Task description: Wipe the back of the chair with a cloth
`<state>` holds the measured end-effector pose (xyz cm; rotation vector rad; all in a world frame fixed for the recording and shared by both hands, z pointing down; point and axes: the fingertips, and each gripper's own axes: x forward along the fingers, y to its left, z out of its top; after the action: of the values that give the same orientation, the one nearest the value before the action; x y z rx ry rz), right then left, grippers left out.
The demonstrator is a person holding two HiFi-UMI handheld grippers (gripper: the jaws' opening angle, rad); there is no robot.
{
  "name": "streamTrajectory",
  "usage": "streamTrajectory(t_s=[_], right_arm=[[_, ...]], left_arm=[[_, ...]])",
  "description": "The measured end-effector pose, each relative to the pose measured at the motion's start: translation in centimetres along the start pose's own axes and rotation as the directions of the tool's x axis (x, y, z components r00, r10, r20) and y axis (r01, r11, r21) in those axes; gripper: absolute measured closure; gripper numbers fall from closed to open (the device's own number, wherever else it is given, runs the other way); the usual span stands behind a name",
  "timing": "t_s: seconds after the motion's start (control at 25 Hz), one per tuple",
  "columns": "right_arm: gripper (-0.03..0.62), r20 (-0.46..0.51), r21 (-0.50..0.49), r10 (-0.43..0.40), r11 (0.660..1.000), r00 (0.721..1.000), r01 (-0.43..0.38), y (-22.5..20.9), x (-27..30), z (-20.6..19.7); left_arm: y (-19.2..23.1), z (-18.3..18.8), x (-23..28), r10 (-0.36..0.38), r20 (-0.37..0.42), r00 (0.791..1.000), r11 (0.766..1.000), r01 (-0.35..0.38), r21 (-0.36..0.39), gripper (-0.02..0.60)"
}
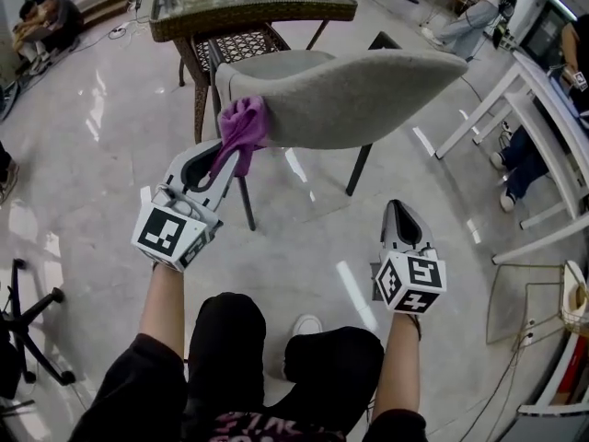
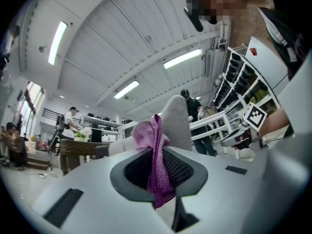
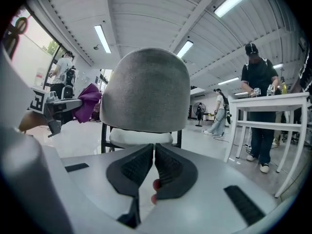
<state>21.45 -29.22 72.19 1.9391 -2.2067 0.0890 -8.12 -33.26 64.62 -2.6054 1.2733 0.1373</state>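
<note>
A grey upholstered chair stands before me; its backrest (image 1: 368,95) (image 3: 145,89) (image 2: 176,123) has a curved top and faces me. My left gripper (image 1: 232,159) (image 2: 155,167) is shut on a purple cloth (image 1: 242,127) (image 2: 155,157), and the bunched cloth presses against the left edge of the backrest. The right gripper view shows the cloth (image 3: 87,104) at the left of the backrest. My right gripper (image 1: 402,217) (image 3: 152,162) hangs lower at the right, jaws shut with nothing between them, clear of the chair.
A glass-topped wicker table (image 1: 248,7) stands just beyond the chair. White tables (image 1: 543,127) (image 3: 273,104) line the right side, with people near them. A black tripod base (image 1: 28,325) sits on the floor at the left. The floor is shiny marble.
</note>
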Motion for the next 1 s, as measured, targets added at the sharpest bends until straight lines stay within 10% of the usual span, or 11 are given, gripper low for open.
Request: streamTrajectory(t_s=[0.28, 1.0], right_arm=[[0.565, -0.007, 0.006, 0.043, 0.999, 0.999, -0.043, 1.3, 2.5, -0.7], [0.565, -0.048, -0.011, -0.084, 0.996, 0.995, 0.083, -5.2, -1.9, -2.8]], left_arm=[[6.4, -3.5, -0.6, 0.155, -0.049, 0.987, 0.986, -0.152, 0.069, 0.511], [-9.9, -5.6, 8.8, -0.19, -0.037, 0.981, 0.977, 0.193, 0.092, 0.511]])
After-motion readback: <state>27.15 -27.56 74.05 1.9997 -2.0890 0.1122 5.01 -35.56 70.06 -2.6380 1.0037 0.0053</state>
